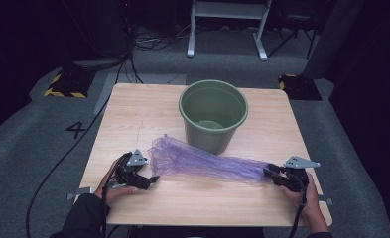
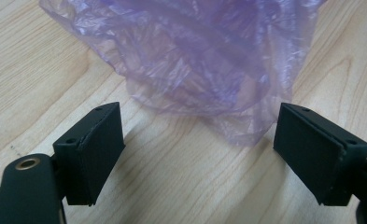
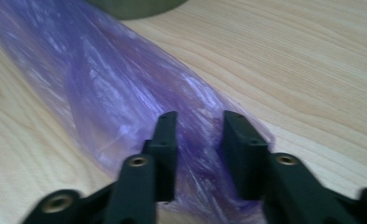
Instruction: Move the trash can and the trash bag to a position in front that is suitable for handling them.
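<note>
- Looking along the right tool (image 3: pixel 195 140), I see its jaws narrowed around the purple bag's (image 1: pixel 202 161) gathered end; whether the pads pinch it is hard to tell.
- My left tool (image 2: pixel 197 154) stands wide apart, the bag's crumpled mouth just ahead.
- Bag lies stretched across the tabletop (image 1: pixel 133 114) left to right, before the green bucket (image 1: pixel 213 115).

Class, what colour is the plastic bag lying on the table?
Translucent purple; the plastic bag shows best in the left gripper view.
</note>
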Demonstrator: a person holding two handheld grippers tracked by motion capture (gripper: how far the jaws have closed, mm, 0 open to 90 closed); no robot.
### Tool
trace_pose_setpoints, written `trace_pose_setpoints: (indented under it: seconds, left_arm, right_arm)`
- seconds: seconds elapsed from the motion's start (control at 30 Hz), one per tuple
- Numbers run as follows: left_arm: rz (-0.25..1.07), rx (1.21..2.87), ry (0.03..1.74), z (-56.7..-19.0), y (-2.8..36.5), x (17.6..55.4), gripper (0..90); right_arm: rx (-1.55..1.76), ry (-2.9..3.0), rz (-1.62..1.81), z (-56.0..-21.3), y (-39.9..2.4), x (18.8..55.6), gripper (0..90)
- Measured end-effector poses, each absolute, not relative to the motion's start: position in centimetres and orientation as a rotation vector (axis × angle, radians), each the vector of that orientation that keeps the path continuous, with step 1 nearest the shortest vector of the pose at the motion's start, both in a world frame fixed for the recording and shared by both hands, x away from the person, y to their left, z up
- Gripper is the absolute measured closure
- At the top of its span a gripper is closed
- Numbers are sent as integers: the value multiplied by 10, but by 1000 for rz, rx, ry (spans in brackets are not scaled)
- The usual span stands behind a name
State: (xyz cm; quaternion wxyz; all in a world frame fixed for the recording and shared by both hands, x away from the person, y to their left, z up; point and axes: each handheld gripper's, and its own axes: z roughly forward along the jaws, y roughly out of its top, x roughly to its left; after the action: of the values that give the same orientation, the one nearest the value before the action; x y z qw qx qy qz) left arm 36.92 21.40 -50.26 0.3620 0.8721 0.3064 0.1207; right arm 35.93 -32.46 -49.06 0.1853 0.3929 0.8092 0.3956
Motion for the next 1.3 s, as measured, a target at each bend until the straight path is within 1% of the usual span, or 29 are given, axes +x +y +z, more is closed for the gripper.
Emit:
trace_pose_setpoints:
  seconds: [0.03, 0.1, 0.13, 0.17, 0.37, 0.47, 0.5, 0.57, 0.6, 0.63, 0.67, 0.7, 0.73, 0.8, 0.83, 0.93, 0.97, 1.07, 1.1, 1.13, 1.17, 1.2, 1.3]
  left_arm:
    - [312, 2251, 789, -502, 216, 369, 156]
    - [310, 2251, 793, -502, 219, 368, 156]
    - [310, 2251, 793, -502, 219, 368, 157]
    - [317, 2250, 801, -502, 221, 368, 157]
    - [335, 2228, 838, -499, 231, 370, 161]
    - [351, 2233, 870, -500, 236, 374, 163]
    - [355, 2228, 872, -500, 236, 374, 162]
    - [360, 2222, 879, -501, 236, 376, 167]
    - [360, 2222, 879, -501, 236, 376, 170]
    - [350, 2221, 875, -502, 234, 377, 171]
    - [351, 2223, 865, -502, 234, 377, 171]
    - [344, 2213, 854, -502, 232, 377, 176]
    - [344, 2213, 854, -502, 232, 377, 176]
    - [330, 2203, 830, -500, 230, 375, 174]
    - [337, 2200, 811, -498, 229, 373, 174]
    - [317, 2190, 805, -496, 228, 373, 173]
    - [314, 2179, 804, -494, 227, 372, 170]
    - [303, 2170, 785, -492, 225, 371, 170]
    - [290, 2174, 781, -493, 221, 371, 172]
    - [290, 2174, 781, -493, 221, 371, 173]
    - [289, 2190, 771, -495, 216, 372, 175]
    - [289, 2190, 771, -495, 216, 372, 180]
    - [264, 2199, 735, -498, 205, 374, 204]
  right_arm:
    - [1108, 2263, 1097, -493, -327, 363, 763]
    - [1123, 2237, 1091, -493, -329, 366, 790]
    - [1123, 2237, 1091, -493, -329, 366, 790]
    - [1139, 2203, 1088, -493, -332, 369, 814]
    - [1171, 2145, 1079, -492, -336, 379, 798]
    - [1157, 2109, 1034, -492, -333, 389, 731]
    - [1153, 2097, 1018, -492, -331, 391, 685]
    - [1158, 2070, 972, -493, -328, 397, 632]
    - [1158, 2070, 972, -493, -328, 397, 632]
    - [1199, 2032, 967, -492, -327, 403, 532]
    - [1213, 2021, 969, -491, -326, 404, 505]
    - [1225, 2008, 985, -489, -326, 405, 454]
    - [1225, 2008, 985, -489, -326, 405, 454]
    - [1228, 1958, 1026, -479, -324, 401, 369]
    - [1213, 1944, 1036, -475, -323, 399, 352]
    - [1212, 1920, 1088, -467, -323, 394, 334]
    - [1212, 1910, 1126, -460, -322, 387, 336]
    - [1188, 1934, 1174, -456, -320, 379, 348]
    - [1189, 1973, 1171, -454, -315, 371, 384]
    - [1189, 1973, 1171, -454, -315, 371, 384]
    - [1200, 2020, 1190, -456, -308, 365, 411]
    - [1200, 2020, 1190, -456, -308, 365, 411]
    - [1221, 2119, 1200, -468, -287, 361, 418]
